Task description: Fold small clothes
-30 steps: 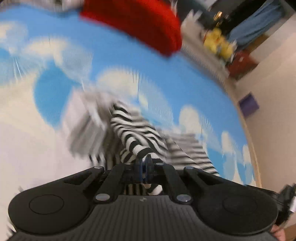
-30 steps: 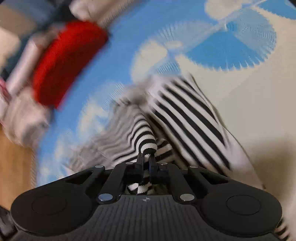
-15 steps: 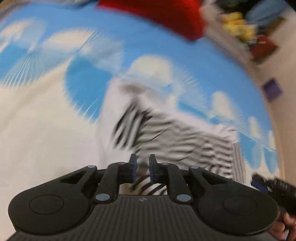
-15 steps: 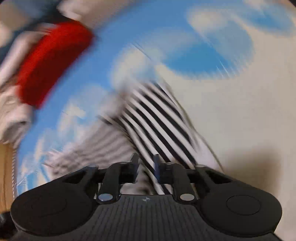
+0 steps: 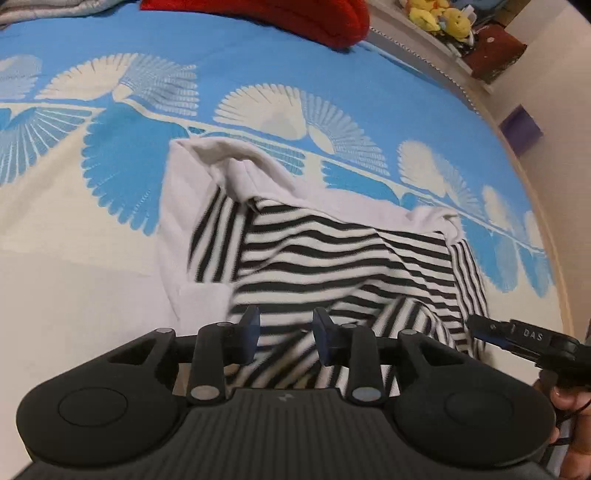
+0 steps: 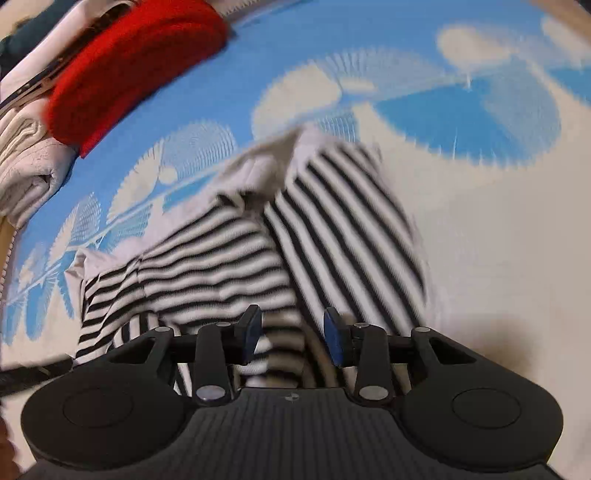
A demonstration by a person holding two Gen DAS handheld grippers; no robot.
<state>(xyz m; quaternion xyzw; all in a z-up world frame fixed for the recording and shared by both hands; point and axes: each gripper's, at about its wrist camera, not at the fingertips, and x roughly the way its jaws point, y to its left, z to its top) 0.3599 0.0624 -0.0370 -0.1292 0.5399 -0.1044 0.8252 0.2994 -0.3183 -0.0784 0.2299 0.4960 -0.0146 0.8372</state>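
A black-and-white striped garment (image 5: 332,254) lies partly folded on the blue and cream bedspread (image 5: 92,221), with its plain white inner side turned out along the far and left edges. My left gripper (image 5: 286,334) is open and empty just above the garment's near edge. My right gripper (image 6: 291,334) is open and empty over the same garment (image 6: 236,254). The right gripper's tip also shows in the left wrist view (image 5: 517,338), beside the garment's right edge.
A red folded item (image 5: 280,14) lies at the far edge of the bed, also seen in the right wrist view (image 6: 133,70) next to a cream folded item (image 6: 26,155). Yellow plush toys (image 5: 439,18) sit on a shelf beyond the bed.
Both grippers were shut on the striped garment and have opened and let it go. The garment now lies flatter on the bed. Both grippers have pulled back slightly.
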